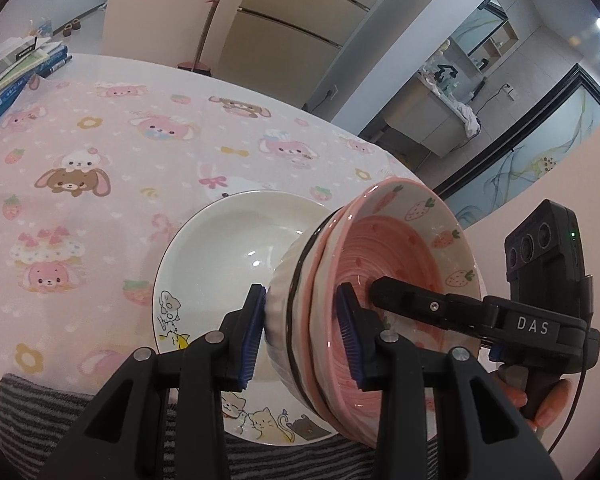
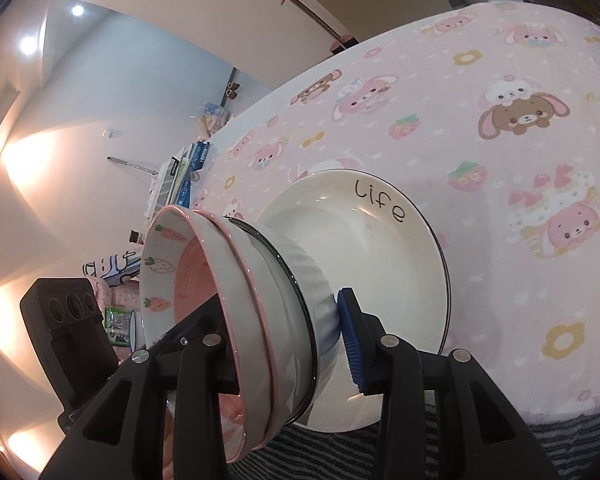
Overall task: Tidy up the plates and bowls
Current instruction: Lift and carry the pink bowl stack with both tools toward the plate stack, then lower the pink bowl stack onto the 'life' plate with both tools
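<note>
A nested stack of bowls (image 1: 400,248) is held tilted on its side: a pink strawberry-print bowl inside a second pink-rimmed bowl, inside a white ribbed bowl (image 1: 280,292) with a black rim. My left gripper (image 1: 302,332) is shut on the stack's near edge, one pad outside and one inside. My right gripper (image 2: 288,356) clamps the bowl stack (image 2: 260,280) the same way from the other side; its left finger is hidden behind the bowls. The stack hangs just over a white plate (image 1: 220,248) with cat drawings, lettered "Life" in the right wrist view (image 2: 384,248).
The plate lies on a table under a pink cartoon-print cloth (image 1: 120,152). A grey striped towel (image 1: 36,396) runs along the near edge. Books (image 1: 12,72) are stacked at the table's far left corner. A person's hand (image 1: 548,400) grips the right gripper's handle.
</note>
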`<act>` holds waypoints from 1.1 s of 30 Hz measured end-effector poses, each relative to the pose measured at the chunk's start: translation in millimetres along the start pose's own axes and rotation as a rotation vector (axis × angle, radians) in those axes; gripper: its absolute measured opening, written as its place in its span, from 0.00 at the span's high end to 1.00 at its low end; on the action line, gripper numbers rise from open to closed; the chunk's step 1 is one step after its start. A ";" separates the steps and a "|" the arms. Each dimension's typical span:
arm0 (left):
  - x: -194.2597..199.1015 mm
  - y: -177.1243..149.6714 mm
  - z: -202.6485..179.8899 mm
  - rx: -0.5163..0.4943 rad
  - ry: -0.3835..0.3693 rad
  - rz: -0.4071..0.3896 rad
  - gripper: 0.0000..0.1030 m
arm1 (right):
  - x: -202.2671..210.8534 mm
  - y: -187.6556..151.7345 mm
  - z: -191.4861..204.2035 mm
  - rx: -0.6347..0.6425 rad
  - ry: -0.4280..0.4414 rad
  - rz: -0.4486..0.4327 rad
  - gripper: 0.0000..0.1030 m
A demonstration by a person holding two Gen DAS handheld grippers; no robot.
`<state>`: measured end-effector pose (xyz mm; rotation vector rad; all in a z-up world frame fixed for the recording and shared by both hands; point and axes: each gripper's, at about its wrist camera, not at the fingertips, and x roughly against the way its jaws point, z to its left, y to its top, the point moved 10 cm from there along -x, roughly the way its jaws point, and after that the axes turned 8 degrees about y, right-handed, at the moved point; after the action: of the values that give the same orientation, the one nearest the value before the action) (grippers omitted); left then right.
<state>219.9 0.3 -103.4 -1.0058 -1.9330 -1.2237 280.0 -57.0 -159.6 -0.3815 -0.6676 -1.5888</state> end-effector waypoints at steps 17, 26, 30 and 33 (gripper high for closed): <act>-19.4 -9.4 17.0 0.010 0.023 0.036 0.66 | -22.0 -5.4 -9.8 0.034 -0.038 0.028 0.61; -20.8 -8.3 18.5 -0.002 0.017 0.025 0.65 | -21.4 -7.1 -7.3 0.069 -0.060 0.009 0.60; -20.6 -8.7 17.7 0.000 0.014 0.026 0.65 | -21.9 -7.8 -5.2 0.092 -0.081 0.001 0.58; -20.8 -8.8 17.2 0.003 0.009 0.029 0.64 | -22.7 -7.8 -3.6 0.101 -0.089 -0.002 0.56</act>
<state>221.1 8.1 -130.6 -1.0214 -1.9060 -1.2074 276.0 -41.2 -177.6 -0.3783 -0.8136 -1.5399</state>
